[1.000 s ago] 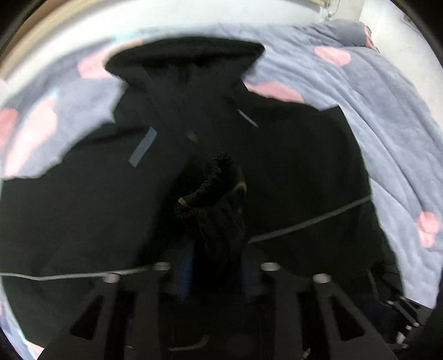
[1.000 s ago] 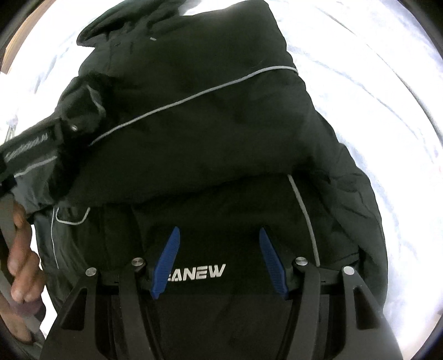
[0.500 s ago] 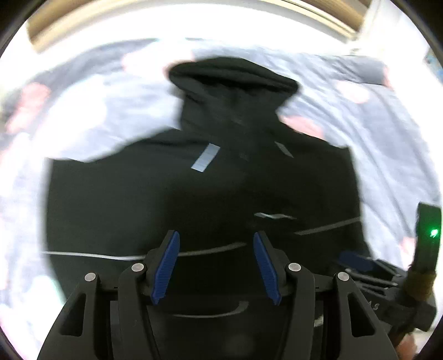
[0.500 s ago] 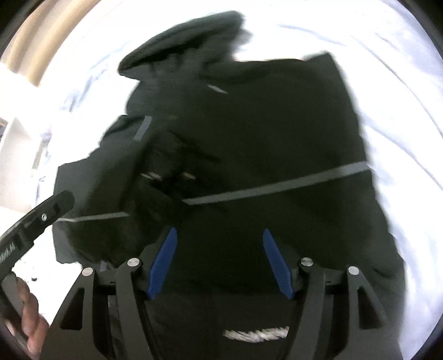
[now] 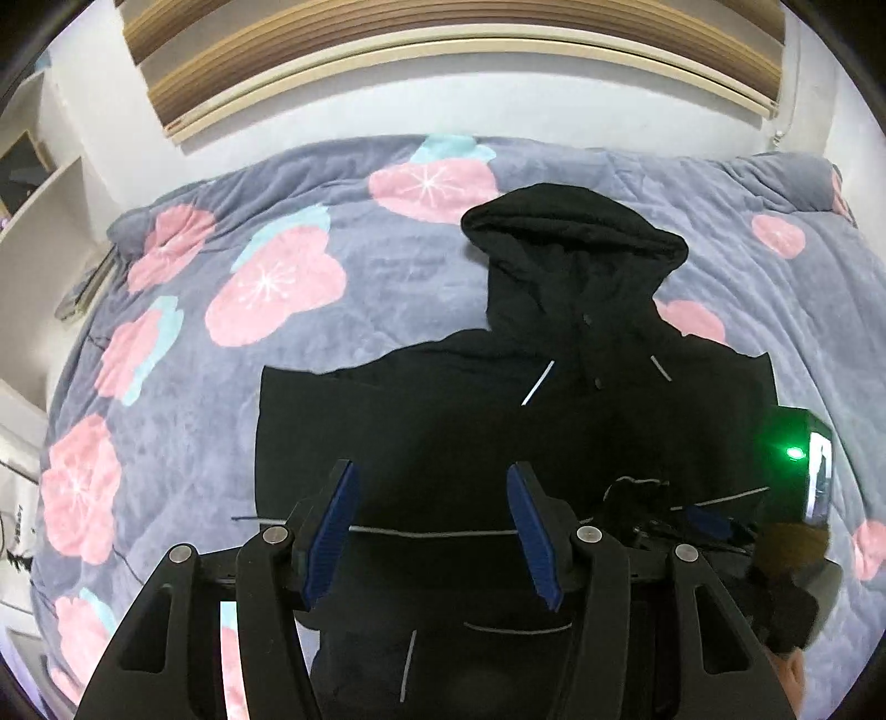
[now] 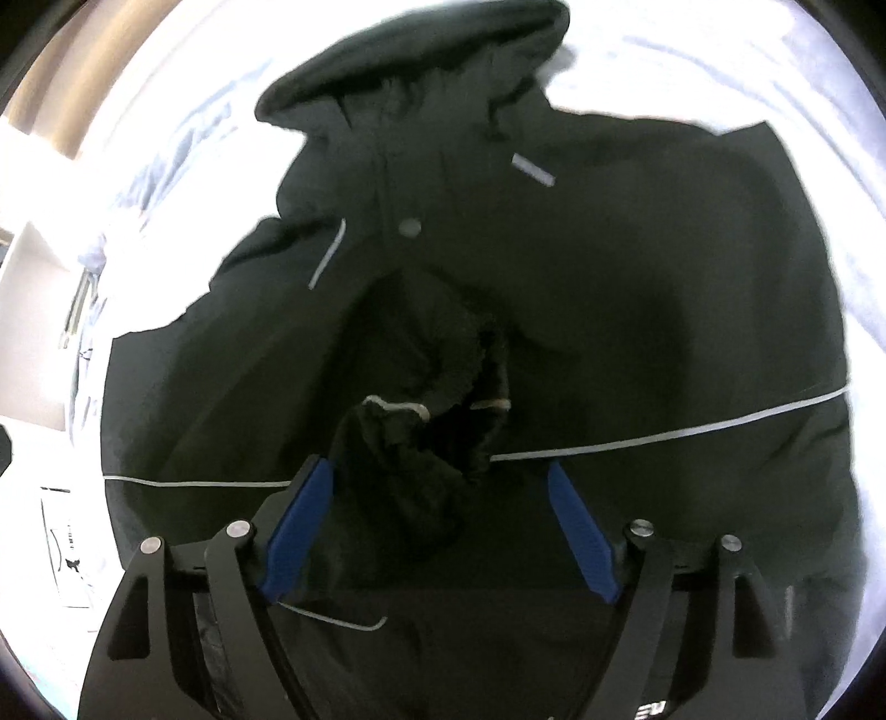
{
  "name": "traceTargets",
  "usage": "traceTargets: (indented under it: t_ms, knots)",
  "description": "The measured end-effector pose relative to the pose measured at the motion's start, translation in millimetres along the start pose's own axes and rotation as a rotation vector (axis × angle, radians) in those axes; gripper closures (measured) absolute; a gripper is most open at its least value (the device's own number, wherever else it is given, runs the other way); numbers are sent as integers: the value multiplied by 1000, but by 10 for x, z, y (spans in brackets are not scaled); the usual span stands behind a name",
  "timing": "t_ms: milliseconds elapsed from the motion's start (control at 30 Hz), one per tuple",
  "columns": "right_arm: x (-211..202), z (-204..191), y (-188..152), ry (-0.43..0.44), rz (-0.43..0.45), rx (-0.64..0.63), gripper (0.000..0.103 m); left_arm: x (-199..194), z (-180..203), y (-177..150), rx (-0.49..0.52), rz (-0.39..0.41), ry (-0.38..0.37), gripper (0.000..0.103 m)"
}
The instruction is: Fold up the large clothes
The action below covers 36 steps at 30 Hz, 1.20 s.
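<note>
A large black hooded jacket (image 5: 498,432) with thin reflective stripes lies flat on the bed, hood (image 5: 570,232) pointing away. Both sleeves are folded in over its front, the cuffs (image 6: 443,410) bunched at the middle. My left gripper (image 5: 432,531) is open and empty, raised above the jacket's lower body. My right gripper (image 6: 440,526) is open and empty, just above the jacket (image 6: 637,332) near the cuffs. The right gripper also shows at the right edge of the left wrist view (image 5: 714,523).
The bed is covered by a grey-blue quilt (image 5: 277,343) with pink flowers. A wooden headboard (image 5: 443,44) and white wall are behind it. White shelving (image 5: 33,221) stands at the left.
My left gripper let go of the black sleeve cuff it held, opened, and pulled up and back. My right gripper moved from the hem up toward the jacket's middle.
</note>
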State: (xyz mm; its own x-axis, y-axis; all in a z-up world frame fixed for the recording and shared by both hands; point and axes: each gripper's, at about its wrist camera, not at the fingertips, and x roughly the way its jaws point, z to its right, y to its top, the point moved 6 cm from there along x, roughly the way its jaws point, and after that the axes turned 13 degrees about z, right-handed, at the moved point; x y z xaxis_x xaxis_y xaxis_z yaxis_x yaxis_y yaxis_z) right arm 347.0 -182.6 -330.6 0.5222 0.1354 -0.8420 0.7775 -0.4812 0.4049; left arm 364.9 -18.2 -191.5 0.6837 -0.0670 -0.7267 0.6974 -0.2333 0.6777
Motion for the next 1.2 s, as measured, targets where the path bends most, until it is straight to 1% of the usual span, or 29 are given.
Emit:
traceTargets:
  t_ms: [67, 133, 167, 200, 233, 367, 400, 500, 667, 733, 833, 867, 900, 967, 1000, 1067, 1133, 1167, 1200]
  knots:
    - [78, -8, -42, -13, -21, -9, 21, 21, -51, -42, -15, -16, -7, 46]
    - [156, -45, -70, -23, -30, -20, 26, 34, -89, -58, -27, -29, -4, 46]
    - [164, -64, -77, -18, -29, -23, 37, 39, -123, -72, -36, -32, -2, 46]
    - [164, -91, -84, -11, -27, -30, 43, 40, -152, -84, -43, -35, 1, 46]
    - [163, -126, -89, -17, -22, -44, 44, 39, -191, -94, -47, -36, 7, 46]
    - [77, -229, -90, -49, 24, -114, 61, 45, -269, -128, -60, -45, 17, 46]
    - [48, -253, -90, -52, 34, -128, 63, 44, -287, -134, -67, -46, 17, 46]
    - [-96, -302, -63, -62, 73, -158, 66, 36, -296, -138, -69, -46, 17, 46]
    - [-520, -213, 164, -122, 194, -177, 69, 35, -261, -126, -62, -43, 13, 46]
    - [-762, -46, 303, -173, 258, -171, 69, 51, -236, -124, -59, -45, 12, 46]
    - [-1058, 307, 511, -257, 331, -142, 69, 113, -199, -133, -58, -46, 7, 46]
    - [-1120, 431, 551, -277, 342, -129, 69, 149, -188, -143, -57, -42, 7, 46]
    - [-1151, 584, 597, -297, 345, -110, 69, 213, -171, -155, -58, -37, -2, 46]
    - [-1083, 807, 643, -333, 330, -76, 70, 384, -123, -193, -60, -34, -42, 46]
    - [-1013, 948, 636, -353, 311, -55, 70, 512, -83, -231, -58, -37, -64, 46]
    - [-828, 1111, 605, -374, 280, -45, 70, 800, 6, -329, -48, -39, -111, 46]
    - [-571, 1244, 513, -393, 227, -58, 70, 1138, 91, -473, -36, -87, -154, 46]
    - [-454, 1292, 471, -398, 207, -56, 70, 1363, 123, -592, -26, -136, -149, 46]
    - [-351, 1331, 432, -398, 189, -55, 69, 1483, 144, -655, -13, -149, -142, 46]
